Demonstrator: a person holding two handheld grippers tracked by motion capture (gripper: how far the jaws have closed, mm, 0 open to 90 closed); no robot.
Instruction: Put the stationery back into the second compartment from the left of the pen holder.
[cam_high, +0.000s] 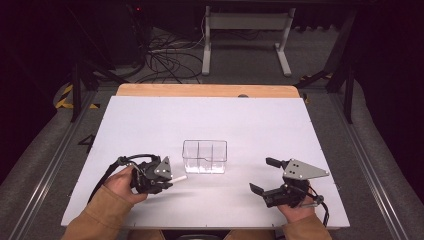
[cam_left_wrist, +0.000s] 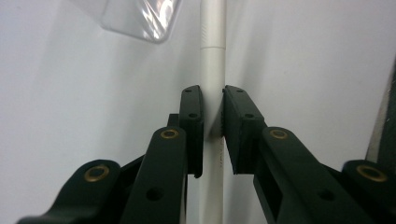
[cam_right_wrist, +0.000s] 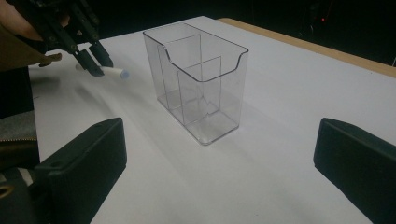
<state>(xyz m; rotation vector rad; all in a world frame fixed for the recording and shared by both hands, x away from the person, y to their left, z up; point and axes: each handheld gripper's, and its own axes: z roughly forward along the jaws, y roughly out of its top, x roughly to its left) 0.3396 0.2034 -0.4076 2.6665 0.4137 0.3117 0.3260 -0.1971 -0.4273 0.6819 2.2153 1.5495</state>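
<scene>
Nearest the person, the right gripper (cam_high: 264, 176) rests on the table (cam_high: 150, 120) to the right of the clear box (cam_high: 204, 156), jaws spread wide and empty, pointing toward the box. On the other side, the left gripper (cam_high: 167, 181) is clamped on a white pen (cam_high: 178, 177) — in the left gripper view the two pads pinch the barrel about midway, with pen (cam_left_wrist: 213, 60) running on past them. The pen lies roughly level, its long axis pointing from the gripper toward the box, and its free tip sits just short of the box's left front corner, apart from it. In the right gripper view the pen (cam_right_wrist: 113, 72) looks lifted a little off the table, though that is hard to be sure of. The box stands upright beyond it, open at the top and split by inner walls into compartments, all seemingly empty. The left gripper is the nearer one and already holds the pen, so dropping it in probably calls for tipping the barrel from level to upright — then carrying it right, over the box's rim.
</scene>
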